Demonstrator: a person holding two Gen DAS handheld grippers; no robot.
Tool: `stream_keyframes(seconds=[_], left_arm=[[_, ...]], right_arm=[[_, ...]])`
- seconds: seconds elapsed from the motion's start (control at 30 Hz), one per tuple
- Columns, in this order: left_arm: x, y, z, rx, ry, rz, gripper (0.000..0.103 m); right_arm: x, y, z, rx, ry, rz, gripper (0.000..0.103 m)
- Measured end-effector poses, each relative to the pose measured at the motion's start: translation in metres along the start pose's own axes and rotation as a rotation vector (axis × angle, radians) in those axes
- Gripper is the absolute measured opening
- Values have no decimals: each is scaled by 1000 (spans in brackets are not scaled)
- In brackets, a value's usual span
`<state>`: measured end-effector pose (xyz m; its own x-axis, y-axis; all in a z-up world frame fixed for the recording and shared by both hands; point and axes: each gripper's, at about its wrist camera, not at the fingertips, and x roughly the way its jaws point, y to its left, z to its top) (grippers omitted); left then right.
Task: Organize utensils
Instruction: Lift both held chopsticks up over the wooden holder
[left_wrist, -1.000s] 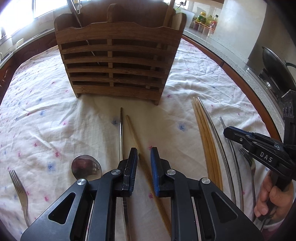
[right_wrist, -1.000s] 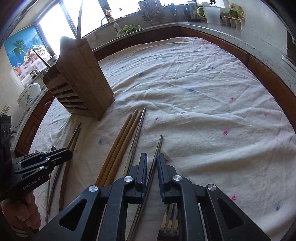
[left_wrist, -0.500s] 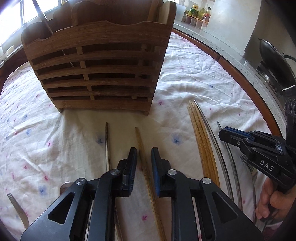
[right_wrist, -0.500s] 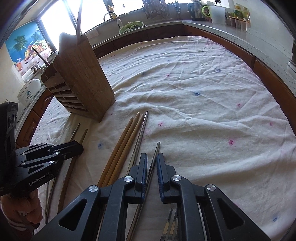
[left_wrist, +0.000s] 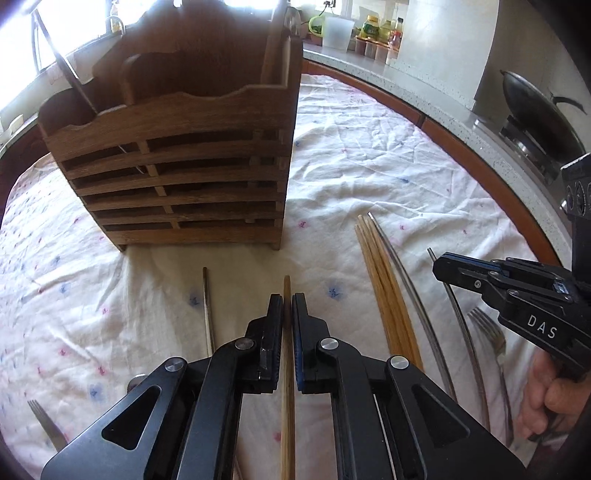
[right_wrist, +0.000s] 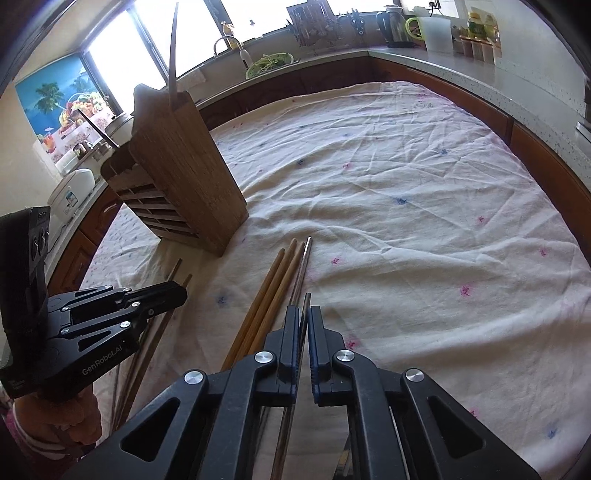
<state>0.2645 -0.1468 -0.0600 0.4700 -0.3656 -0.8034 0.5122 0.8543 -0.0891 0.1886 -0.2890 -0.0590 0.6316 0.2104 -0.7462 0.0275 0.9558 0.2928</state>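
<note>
With the left gripper (left_wrist: 287, 306) just closed on a wooden chopstick (left_wrist: 286, 413) and the right gripper (right_wrist: 303, 317) on a metal chopstick (right_wrist: 305, 306), both picks are judged made, and lifting toward the wooden holder (left_wrist: 177, 177) is called for next.

Both wrist cameras look steeply down, close over the tablecloth (left_wrist: 369, 155), sharing the wooden rack (right_wrist: 177, 173).

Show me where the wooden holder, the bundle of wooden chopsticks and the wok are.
wooden holder (left_wrist: 177, 173): left wrist view, slatted front.
bundle of wooden chopsticks (left_wrist: 384, 291): left wrist view, middle of the sticks.
wok (left_wrist: 535, 110): left wrist view, dark bowl.
</note>
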Motion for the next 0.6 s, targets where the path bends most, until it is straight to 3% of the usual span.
stream_keyframes(seconds=[0.27, 0.6], left_arm=[[-82, 10, -9, -44, -143, -78, 4], [-164, 19, -24, -78, -301, -106, 4]], right_arm=[[-63, 24, 8, -23, -128, 60, 4], [-134, 59, 14, -85, -289, 100, 4]])
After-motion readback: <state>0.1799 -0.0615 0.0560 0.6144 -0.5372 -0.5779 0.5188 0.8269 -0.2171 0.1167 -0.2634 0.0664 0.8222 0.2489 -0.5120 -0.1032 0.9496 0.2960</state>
